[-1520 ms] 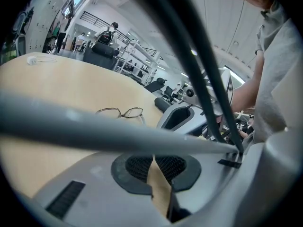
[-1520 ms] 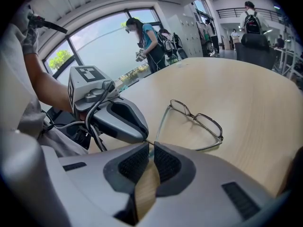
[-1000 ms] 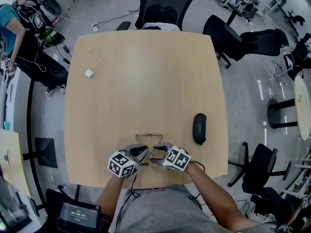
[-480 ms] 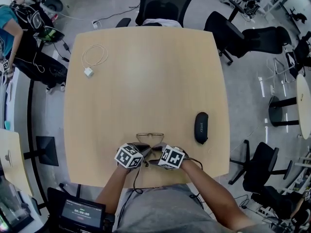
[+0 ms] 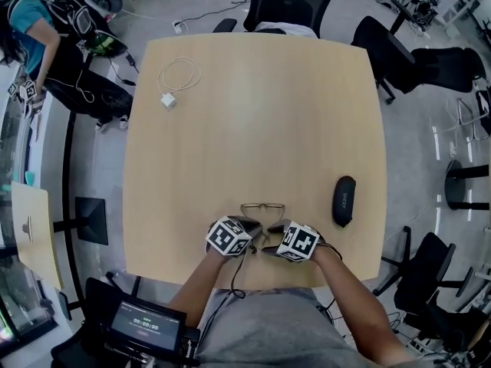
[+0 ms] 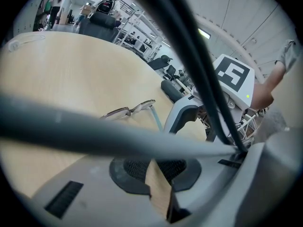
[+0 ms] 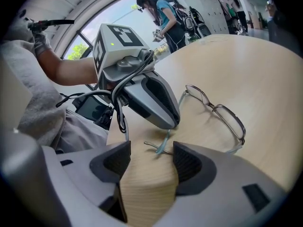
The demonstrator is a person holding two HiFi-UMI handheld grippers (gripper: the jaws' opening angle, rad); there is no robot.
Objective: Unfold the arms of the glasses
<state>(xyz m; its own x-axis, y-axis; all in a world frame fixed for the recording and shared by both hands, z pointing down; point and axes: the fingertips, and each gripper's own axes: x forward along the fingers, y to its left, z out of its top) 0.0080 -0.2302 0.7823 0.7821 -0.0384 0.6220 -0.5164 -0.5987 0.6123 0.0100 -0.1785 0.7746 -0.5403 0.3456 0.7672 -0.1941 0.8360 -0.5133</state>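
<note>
Right hand-held gripper [image 7: 151, 152] just behind glasses [image 7: 215, 110].

Left forearm [image 5: 201, 286] and right forearm [image 5: 349, 290] came in side by side, both grippers tilted down, nose to nose on the near side of the glasses [image 5: 262, 206]. The left gripper [image 6: 152, 167] had its jaws drawn together. The right gripper [image 7: 158, 157] had just been opening its jaws; they stood wide, with the glasses' arm tips lying loose between them.

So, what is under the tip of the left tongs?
The glasses' pale arm end passes under the left tongs, crossing the other arm's tip on the table. Whether they touch it is covered.
</note>
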